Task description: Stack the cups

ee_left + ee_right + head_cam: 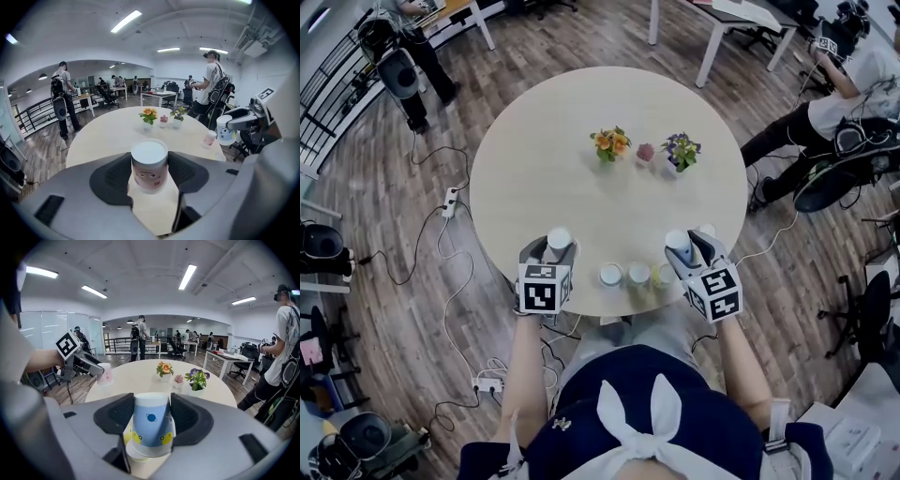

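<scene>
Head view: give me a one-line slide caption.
The left gripper holds a pink cup, right gripper a blue cup; three cups wait at the table edge.

No legible text, brand, number or sign appears in any view. The marker cube [543, 287] on the left gripper [555, 244] and the one on the right gripper [692, 247] carry square black-and-white coded patterns only, without letters. The pink cup [149, 169] bears a drawn face. The blue cup [151, 426] bears a planet and yellow figures, without wording.
</scene>
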`<act>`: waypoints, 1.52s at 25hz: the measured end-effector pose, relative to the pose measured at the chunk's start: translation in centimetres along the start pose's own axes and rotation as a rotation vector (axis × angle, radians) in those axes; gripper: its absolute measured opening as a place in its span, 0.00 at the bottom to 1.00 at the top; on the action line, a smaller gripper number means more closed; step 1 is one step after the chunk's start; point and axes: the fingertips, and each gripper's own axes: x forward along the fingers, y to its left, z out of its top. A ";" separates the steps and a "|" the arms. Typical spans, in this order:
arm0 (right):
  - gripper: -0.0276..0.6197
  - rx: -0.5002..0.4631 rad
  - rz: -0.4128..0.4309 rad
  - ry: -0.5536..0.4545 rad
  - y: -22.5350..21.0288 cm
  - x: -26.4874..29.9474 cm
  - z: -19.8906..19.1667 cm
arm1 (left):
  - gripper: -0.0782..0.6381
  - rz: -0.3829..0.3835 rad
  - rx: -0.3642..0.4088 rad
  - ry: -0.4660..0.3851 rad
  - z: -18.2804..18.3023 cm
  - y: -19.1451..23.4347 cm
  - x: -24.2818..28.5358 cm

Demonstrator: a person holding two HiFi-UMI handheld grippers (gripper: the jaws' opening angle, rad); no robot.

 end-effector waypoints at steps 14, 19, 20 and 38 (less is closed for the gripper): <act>0.43 0.334 -0.014 -0.094 1.7 -1.3 -2.3 | 0.47 -0.143 0.068 -0.027 -0.9 -4.2 -1.0; 0.43 0.331 -0.009 -0.060 1.9 -2.0 -3.7 | 0.47 -0.194 0.101 -0.019 -1.2 -7.3 -0.6; 0.43 0.331 -0.006 -0.055 1.8 -2.2 -4.0 | 0.47 -0.202 0.104 -0.019 -1.2 -7.9 -0.5; 0.43 0.323 0.043 -0.027 -0.3 -4.1 -4.9 | 0.47 -0.199 0.178 -0.001 -2.7 -14.8 1.2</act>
